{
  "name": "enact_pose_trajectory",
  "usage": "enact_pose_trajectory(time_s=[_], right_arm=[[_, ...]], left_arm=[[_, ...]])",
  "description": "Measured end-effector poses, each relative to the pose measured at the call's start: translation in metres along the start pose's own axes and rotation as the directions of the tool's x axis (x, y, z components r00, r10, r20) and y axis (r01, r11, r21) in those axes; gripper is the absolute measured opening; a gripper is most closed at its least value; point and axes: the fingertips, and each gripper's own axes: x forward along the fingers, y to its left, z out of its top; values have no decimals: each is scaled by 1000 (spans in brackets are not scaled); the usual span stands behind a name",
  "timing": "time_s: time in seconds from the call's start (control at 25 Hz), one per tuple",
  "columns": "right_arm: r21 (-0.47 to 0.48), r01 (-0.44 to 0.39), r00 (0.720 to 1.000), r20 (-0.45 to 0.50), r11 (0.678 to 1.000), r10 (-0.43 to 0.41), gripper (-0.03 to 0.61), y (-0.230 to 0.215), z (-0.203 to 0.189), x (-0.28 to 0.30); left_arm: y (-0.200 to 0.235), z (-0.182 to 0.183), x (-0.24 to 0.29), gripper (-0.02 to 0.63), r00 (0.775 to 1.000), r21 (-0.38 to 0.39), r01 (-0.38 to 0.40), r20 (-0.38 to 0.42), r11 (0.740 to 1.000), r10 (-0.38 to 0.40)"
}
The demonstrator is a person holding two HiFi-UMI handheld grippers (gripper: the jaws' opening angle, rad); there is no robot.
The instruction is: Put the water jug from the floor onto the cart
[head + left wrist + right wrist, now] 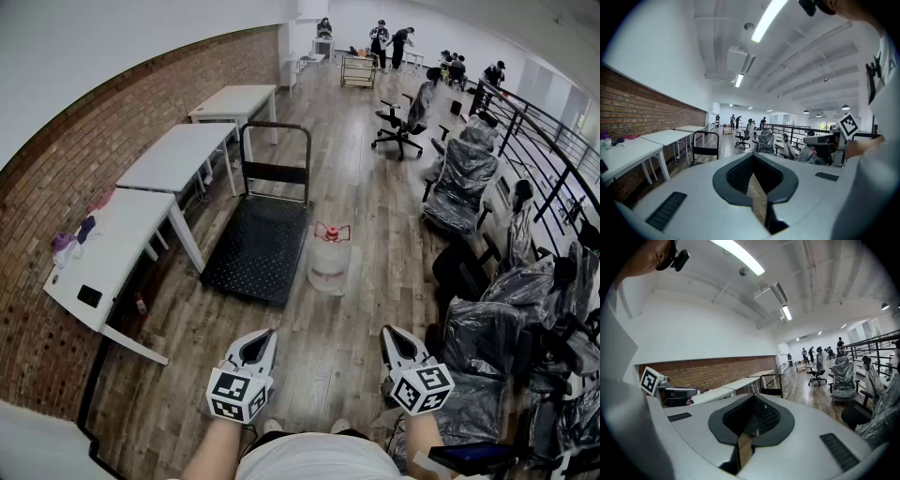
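Observation:
The clear water jug (330, 262) with a red cap stands upright on the wood floor, just right of the black platform cart (261, 246). The cart's deck is bare, and its upright handle (276, 150) is at the far end. Both grippers are held low near my body, well short of the jug. My left gripper (260, 336) and right gripper (394, 333) are shut with nothing between the jaws. In the left gripper view the left gripper (757, 192) shows its jaws meeting in a seam, with the cart handle (705, 143) far ahead. The right gripper (745, 437) looks the same, and the jug is hidden there.
White tables (178, 155) line the brick wall on the left. Plastic-wrapped office chairs (464, 178) crowd the right side along a black railing (548, 131). A bare black chair (403, 122) stands beyond the cart. Several people are at the far end of the room.

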Motion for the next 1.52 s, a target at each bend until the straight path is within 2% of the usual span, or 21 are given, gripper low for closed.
enact_pose_trajectory(time_s=[0.16,0.68,1.04,1.24,1.52], right_arm=[[-6,-4,1000,2,1000,4,2,-23,4,-8],[59,-34,999,13,998,33,2,-93,0,-26],[67,23,1000,-23,997,-22,2,-117,-7,-31],[67,85,996,-46,994,-82,2,-132,-3,-20],[25,97,992,-86,995,-95,2,-119,1,47]], left_arm=[[-18,4,13,-2,1000,11,-7,-1,1000,7],[-71,4,45,-1,998,43,-57,-21,997,58],[-81,-4,77,0,999,18,-7,-47,1000,7],[-63,5,108,0,999,9,30,-26,999,-30],[8,3,145,0,999,-51,32,-22,998,-33]])
